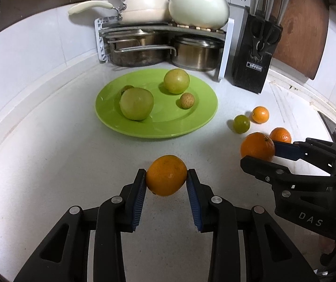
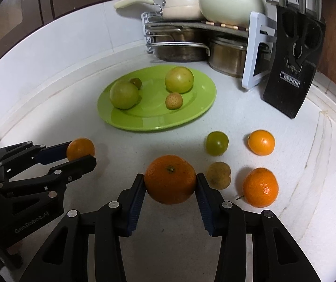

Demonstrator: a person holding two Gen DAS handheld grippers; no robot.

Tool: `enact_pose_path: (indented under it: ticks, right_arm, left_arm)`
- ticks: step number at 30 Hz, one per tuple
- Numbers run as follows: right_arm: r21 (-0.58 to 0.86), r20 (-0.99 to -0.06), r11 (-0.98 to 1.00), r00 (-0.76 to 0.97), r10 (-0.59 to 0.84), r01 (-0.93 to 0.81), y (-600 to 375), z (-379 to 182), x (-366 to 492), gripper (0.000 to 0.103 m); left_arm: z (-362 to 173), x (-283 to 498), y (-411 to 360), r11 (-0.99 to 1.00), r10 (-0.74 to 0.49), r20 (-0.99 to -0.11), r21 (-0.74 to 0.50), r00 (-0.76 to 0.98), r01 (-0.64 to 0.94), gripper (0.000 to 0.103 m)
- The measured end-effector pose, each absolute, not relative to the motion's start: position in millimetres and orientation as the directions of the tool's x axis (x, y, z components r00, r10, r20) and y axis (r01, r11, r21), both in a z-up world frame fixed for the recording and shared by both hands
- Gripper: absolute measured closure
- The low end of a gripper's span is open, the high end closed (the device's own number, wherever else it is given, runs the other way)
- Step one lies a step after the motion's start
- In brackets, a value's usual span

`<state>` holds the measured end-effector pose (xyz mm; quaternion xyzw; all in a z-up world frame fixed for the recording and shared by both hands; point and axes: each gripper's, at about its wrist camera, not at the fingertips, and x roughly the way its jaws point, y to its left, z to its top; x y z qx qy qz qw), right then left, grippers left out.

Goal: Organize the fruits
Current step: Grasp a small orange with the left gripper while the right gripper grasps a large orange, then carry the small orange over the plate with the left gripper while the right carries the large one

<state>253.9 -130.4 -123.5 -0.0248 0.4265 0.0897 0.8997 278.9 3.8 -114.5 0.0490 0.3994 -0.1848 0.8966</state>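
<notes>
1. Grippers first: the left gripper clamps a smooth round orange between its blue pads, and the right gripper pinches a larger stem-topped orange; both fruits appear lifted just off the white counter.
2. Loose fruit beside the right gripper: a brown speckled round fruit, a dimpled orange mandarin, a small green citrus and a small glossy orange.
3. Farther back, the round green plate carries two large yellow-green fruits, a speckled one and a small dark one, so sorting looks roughly half done.
4. Open counter lies between grippers and plate; the steel pot rack and black knife block crowd the plate's far edge.
</notes>
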Motion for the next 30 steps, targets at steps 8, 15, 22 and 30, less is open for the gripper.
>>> enact_pose_path:
  ticks: [8,15,22,30]
  right_arm:
    - [0.032,-0.738,0.979,0.656,0.16,-0.204,-129.0,-97.2,242.6,0.059]
    - [0.042,-0.718,0.973,0.67,0.188,-0.228,-129.3,-78.6,235.4,0.059]
    - [0.055,-0.706,0.965,0.673,0.22,-0.258,-131.4,-64.5,241.0,0.059]
    - [0.035,-0.678,0.955,0.695,0.24,-0.296,-130.7,-44.5,258.7,0.059]
  left_arm:
    - [-92.9,267.7,7.3,0.933,-0.298,-0.704,-0.071,0.645,0.353,0.069]
    - [-74.0,258.7,6.0,0.935,-0.31,-0.675,-0.087,0.67,0.345,0.069]
    - [-57.8,259.8,4.0,0.938,-0.314,-0.647,-0.098,0.695,0.333,0.069]
    - [-34.5,271.8,1.5,0.943,-0.304,-0.596,-0.077,0.743,0.323,0.069]
